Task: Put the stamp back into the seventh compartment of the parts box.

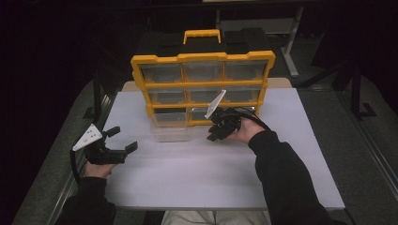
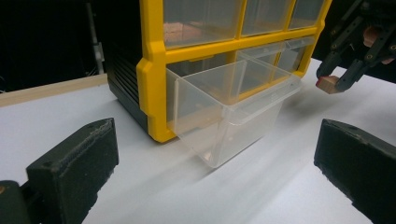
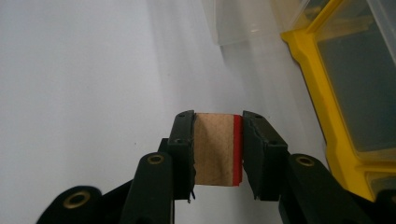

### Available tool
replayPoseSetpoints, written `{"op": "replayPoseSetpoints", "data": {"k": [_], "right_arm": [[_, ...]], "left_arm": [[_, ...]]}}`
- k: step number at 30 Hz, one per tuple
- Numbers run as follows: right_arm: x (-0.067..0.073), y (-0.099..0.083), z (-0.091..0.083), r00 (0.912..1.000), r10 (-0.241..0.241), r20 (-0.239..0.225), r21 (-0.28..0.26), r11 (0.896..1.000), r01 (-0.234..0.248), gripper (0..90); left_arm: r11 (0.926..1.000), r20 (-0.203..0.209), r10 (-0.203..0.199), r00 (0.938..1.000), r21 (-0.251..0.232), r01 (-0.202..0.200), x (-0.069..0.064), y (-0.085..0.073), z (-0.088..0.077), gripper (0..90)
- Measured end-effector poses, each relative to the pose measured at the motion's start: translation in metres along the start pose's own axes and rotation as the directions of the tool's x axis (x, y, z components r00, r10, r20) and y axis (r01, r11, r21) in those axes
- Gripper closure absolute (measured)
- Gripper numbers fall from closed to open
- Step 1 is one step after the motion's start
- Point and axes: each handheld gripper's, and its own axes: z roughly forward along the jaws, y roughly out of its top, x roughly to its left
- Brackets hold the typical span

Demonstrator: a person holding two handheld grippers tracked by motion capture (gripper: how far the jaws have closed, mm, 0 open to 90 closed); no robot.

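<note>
Holding a small wooden block point(image 3: 217, 149) with one red face, my right gripper point(image 3: 218, 147) has both jaws pressed against the block's sides. In the left gripper view the same block point(image 2: 328, 84) hangs clear of the white tabletop point(image 1: 197, 173), just to the right of a clear plastic drawer point(image 2: 229, 109). That drawer is pulled most of the way out of the bottom row of a yellow-framed organizer box point(image 1: 202, 89), and its front end rests on the tabletop. The organizer stands upright at the far side of the tabletop, its black and yellow handle point(image 1: 202, 35) on top. My left gripper point(image 1: 119, 139) sits low over the near left part of the tabletop, well apart from the drawer, with its jaws spread wide and nothing between them.
</note>
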Motion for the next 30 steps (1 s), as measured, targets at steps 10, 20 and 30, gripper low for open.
{"op": "replayPoseSetpoints", "data": {"k": [10, 20, 30], "right_arm": [[-0.001, 0.006, -0.009, 0.9999, -0.007, 0.009, -0.009, 1.000, 0.007, 64.8], [-0.003, 0.019, -0.019, 0.9996, -0.024, 0.015, -0.016, 1.000, 0.024, 64.8], [-0.001, 0.034, -0.024, 0.9985, -0.052, 0.017, -0.025, 0.998, 0.053, 64.8]], "left_arm": [[1.0000, 0.000, -0.002, 1.0000, 0.000, 0.002, 0.000, 0.000, 0.000, 0.0], [1.0000, 0.000, -0.002, 1.0000, 0.001, 0.002, 0.000, 0.000, 0.000, 0.0], [1.0000, 0.000, 0.001, 1.0000, -0.002, -0.001, 0.000, 0.000, 0.000, 0.0]]}}
